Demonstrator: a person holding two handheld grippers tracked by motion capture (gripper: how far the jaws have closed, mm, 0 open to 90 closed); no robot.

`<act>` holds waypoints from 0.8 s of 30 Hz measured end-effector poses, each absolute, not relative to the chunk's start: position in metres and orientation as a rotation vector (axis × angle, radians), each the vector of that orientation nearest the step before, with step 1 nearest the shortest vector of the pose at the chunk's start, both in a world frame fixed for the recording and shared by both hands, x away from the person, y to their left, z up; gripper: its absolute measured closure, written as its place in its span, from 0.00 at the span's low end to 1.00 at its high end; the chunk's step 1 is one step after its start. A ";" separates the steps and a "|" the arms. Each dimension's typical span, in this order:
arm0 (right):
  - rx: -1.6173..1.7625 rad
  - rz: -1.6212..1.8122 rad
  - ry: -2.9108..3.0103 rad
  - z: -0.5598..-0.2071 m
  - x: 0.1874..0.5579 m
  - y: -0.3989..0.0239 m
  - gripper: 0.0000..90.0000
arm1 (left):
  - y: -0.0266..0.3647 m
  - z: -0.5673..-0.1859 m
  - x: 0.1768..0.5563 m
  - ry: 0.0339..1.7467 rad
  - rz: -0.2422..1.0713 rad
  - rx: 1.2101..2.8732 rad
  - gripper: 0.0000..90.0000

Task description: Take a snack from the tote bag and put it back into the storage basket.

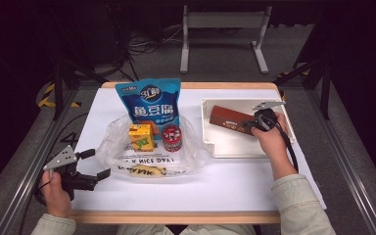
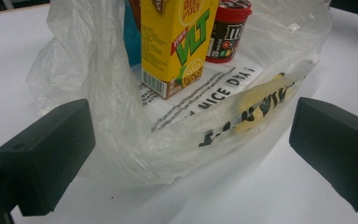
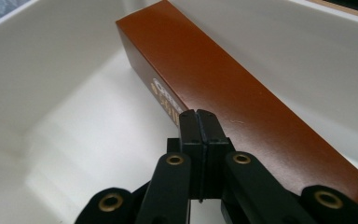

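Observation:
A long brown box (image 1: 227, 119) lies slanted in the white tray (image 1: 235, 152) at the right of the table. My right gripper (image 1: 249, 125) reaches into the tray from the right. In the right gripper view its jaws are pressed together, their tips (image 3: 199, 115) against the brown box (image 3: 242, 93) with nothing between them. My left gripper (image 1: 99, 163) rests at the table's front left, open. Its wide-apart pads (image 2: 51, 149) face the clear plastic bag (image 2: 121, 135), apart from it.
On the flattened plastic bag (image 1: 112, 144) stand a yellow drink carton (image 1: 141, 136) and a red can (image 1: 171, 138); a blue snack pouch (image 1: 149, 103) stands behind them. The carton (image 2: 175, 42) and can (image 2: 227, 30) are close ahead of the left gripper.

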State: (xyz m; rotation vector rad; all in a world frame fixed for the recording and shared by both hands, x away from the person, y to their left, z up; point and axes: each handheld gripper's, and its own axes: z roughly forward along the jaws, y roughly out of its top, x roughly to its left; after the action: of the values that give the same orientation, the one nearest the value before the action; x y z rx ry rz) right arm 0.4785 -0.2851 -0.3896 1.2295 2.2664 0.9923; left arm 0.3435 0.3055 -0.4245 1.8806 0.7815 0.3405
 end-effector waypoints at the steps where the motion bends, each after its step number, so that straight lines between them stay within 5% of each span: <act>1: 1.245 0.982 2.258 -0.391 0.480 -0.286 1.00 | 0.305 -0.425 0.343 0.781 0.341 1.878 0.01; 24: 1.329 0.906 2.168 -0.396 0.498 -0.290 1.00 | 0.306 -0.425 0.343 0.783 0.340 1.874 0.01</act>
State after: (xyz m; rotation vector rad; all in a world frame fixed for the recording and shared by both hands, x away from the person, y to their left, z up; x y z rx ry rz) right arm 0.4982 -0.2900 -0.3964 1.3285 2.1676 0.9061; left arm 0.3433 0.3056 -0.4246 1.8742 0.7831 0.3405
